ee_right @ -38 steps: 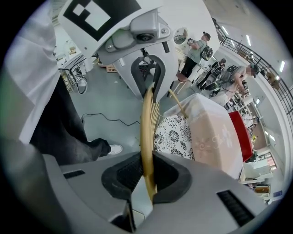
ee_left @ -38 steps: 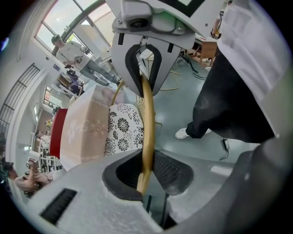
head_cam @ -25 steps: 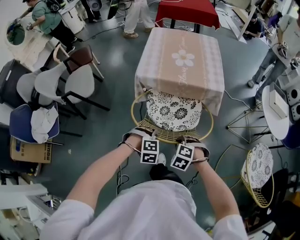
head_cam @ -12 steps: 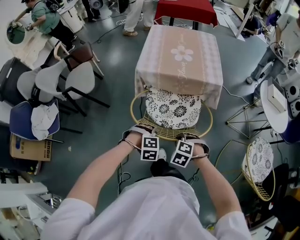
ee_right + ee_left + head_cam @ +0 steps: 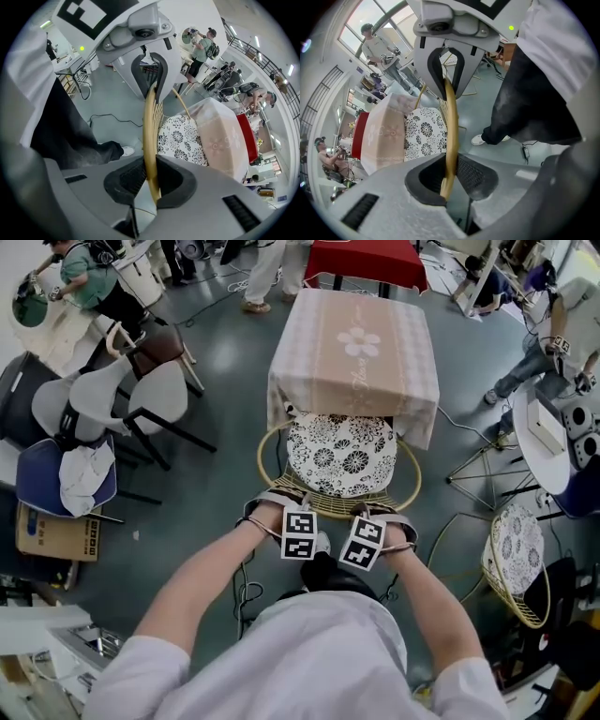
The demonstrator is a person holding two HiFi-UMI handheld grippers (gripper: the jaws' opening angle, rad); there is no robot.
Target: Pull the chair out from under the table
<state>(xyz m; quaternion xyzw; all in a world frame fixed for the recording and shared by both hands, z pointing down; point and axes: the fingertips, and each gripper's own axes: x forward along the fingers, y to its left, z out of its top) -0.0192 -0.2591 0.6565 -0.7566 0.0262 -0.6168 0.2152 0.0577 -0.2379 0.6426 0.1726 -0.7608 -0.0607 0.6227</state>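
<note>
The room is a wide, busy hall with a grey-green floor (image 5: pixel 220 479) that is smooth and bare around the tools. Black cables (image 5: pixel 246 594) trail over it just behind the left tool (image 5: pixel 449 176).

Straight ahead of both tools stands the tabletop (image 5: pixel 354 343), draped in a pale pink cloth with a white flower printed in its middle. The cloth hangs down on all sides. Beyond it is a second tabletop under a red cloth (image 5: pixel 361 259). People (image 5: pixel 80 273) stand or sit along the far edges of the room.

Between the tools and the pink tabletop sits the chair (image 5: pixel 342 457), a round cane chair with a black-and-white flowered cushion. Its far part lies under the tabletop's near edge, where the hanging cloth covers the back of the cushion. Its near part stands out on the open floor.

Well off to the left of the left tool are several white chairs (image 5: pixel 141 399) and a blue chair (image 5: pixel 37 486) with a pale cloth thrown on it. A cardboard box (image 5: pixel 52 535) lies beside them. To the right of the right tool (image 5: pixel 151 180) stands another cane chair (image 5: pixel 516 563) with a like cushion.

Both tools point steeply down, side by side. Each is clamped on the chair's cane rim (image 5: pixel 150 131), which runs upright between its dark pads.
</note>
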